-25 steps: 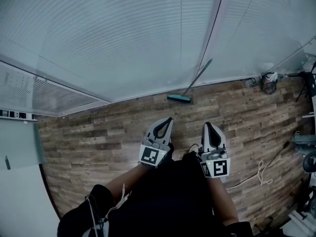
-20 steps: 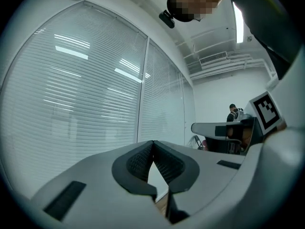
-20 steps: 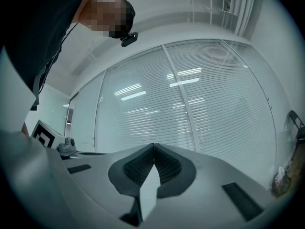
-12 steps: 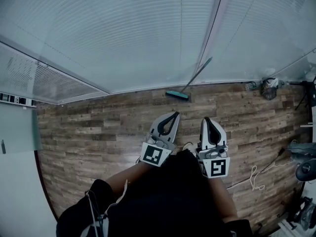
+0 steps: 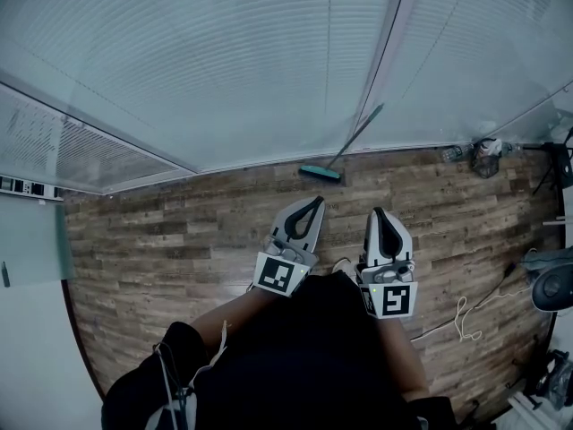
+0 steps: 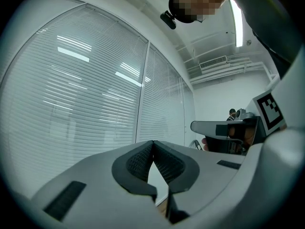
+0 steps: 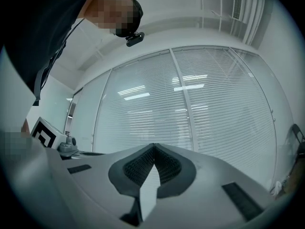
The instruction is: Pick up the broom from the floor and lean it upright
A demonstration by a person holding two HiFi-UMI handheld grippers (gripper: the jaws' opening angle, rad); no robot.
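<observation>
Broom (image 5: 320, 172) leans at floor (image 5: 179, 240) edge

No legible text; only square markers (image 5: 279, 274) on the left gripper (image 5: 315, 202) and right gripper (image 5: 380, 211).

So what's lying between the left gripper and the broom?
Nothing: the head view shows only bare wood floor between the left gripper and the broom.
</observation>
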